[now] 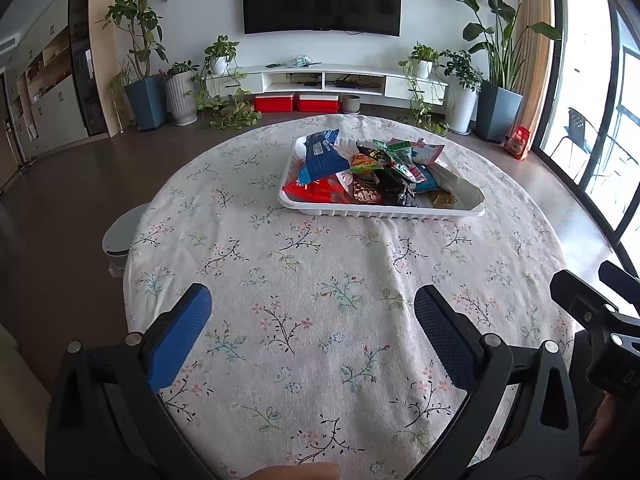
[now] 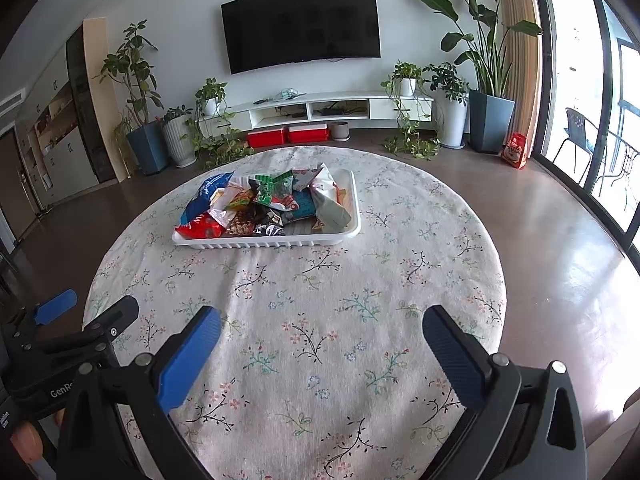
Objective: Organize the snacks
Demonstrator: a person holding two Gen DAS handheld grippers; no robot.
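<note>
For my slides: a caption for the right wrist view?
Open right gripper faces a white tray of snack packets on a floral tablecloth.

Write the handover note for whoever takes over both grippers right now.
Left hand-held gripper: open, empty, above the near part of the table.
Right hand-held gripper: open, empty, beside the left one.
White tray sits on the floral tablecloth toward the far side, piled with snack packets; the blue packet is at its left end.
Done: no loose snacks visible on the cloth.
Left: the pile looks unsorted; possibly tidy it.
</note>
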